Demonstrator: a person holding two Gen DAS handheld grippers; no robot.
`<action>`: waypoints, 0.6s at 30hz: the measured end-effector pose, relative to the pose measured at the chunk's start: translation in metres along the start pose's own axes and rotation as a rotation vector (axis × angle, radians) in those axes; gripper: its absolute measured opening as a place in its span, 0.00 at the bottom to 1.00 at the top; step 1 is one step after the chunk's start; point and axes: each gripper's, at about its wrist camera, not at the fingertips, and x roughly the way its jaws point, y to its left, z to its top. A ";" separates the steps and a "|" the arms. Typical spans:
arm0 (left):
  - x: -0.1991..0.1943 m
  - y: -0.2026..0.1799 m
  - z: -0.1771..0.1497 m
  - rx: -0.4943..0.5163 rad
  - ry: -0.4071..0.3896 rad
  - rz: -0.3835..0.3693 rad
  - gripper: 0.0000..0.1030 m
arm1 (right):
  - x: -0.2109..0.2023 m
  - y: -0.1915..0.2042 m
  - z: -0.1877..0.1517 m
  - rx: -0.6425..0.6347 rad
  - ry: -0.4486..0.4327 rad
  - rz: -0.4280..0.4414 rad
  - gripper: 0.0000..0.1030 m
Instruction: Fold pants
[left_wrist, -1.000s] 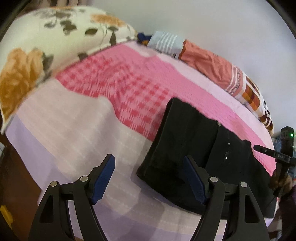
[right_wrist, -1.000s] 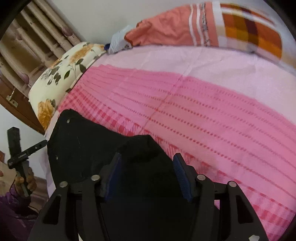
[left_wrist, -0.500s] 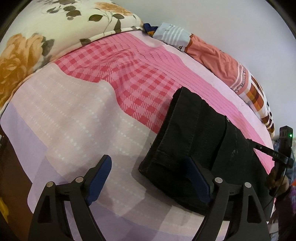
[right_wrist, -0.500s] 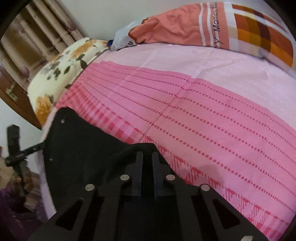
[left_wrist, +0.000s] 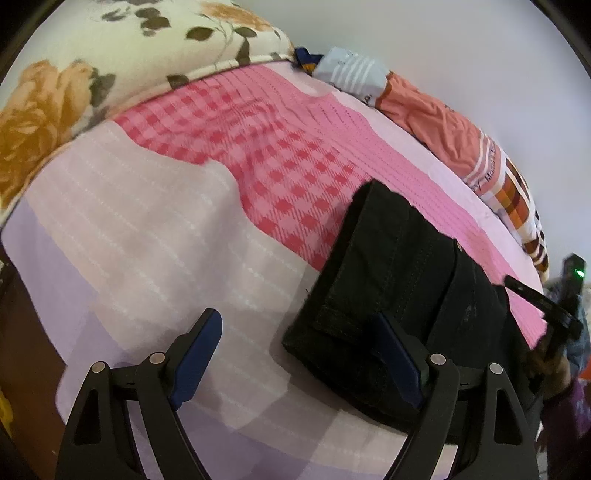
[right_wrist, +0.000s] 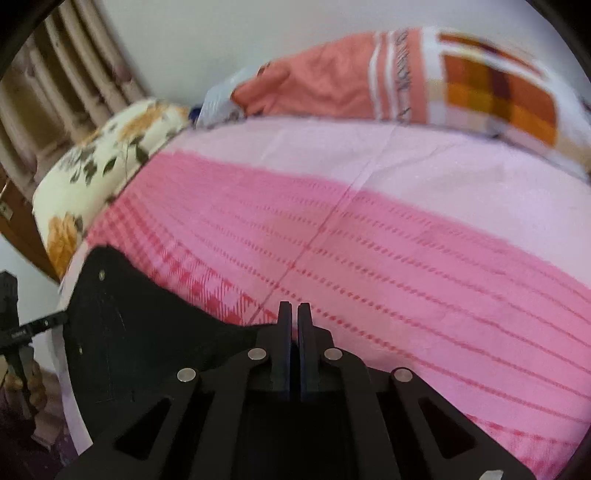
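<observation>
The black pants (left_wrist: 388, 258) lie folded on the bed near its front edge; the right wrist view shows the pants (right_wrist: 129, 332) at lower left. My left gripper (left_wrist: 297, 319) is open and points down. Its right finger (left_wrist: 395, 354) is over the pants' near corner and its left finger (left_wrist: 199, 343) is over the sheet. My right gripper (right_wrist: 294, 306) is shut, with the black fabric running in under its fingers at the pants' right edge. The pinch itself is hidden by the fingers.
The bed has a pink and lilac checked sheet (left_wrist: 166, 229). A floral pillow (left_wrist: 66, 96) lies at the far left, and an orange patterned pillow (right_wrist: 369, 74) lies along the wall. A wooden headboard (right_wrist: 55, 92) stands behind. The bed edge runs close under both grippers.
The right gripper's jaws closed from wide apart onto the black fabric, and its view tipped upward. The left gripper's jaws spread slightly while staying over the pants' corner.
</observation>
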 end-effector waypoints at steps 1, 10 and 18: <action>-0.001 0.001 0.001 -0.005 -0.009 0.003 0.82 | -0.007 0.002 0.000 0.007 -0.018 0.016 0.05; 0.002 -0.011 0.000 0.093 -0.013 0.040 0.82 | 0.014 0.061 -0.020 -0.192 0.104 0.041 0.00; 0.009 -0.011 0.001 0.145 -0.012 0.080 0.86 | 0.018 0.017 -0.012 0.062 0.050 0.066 0.00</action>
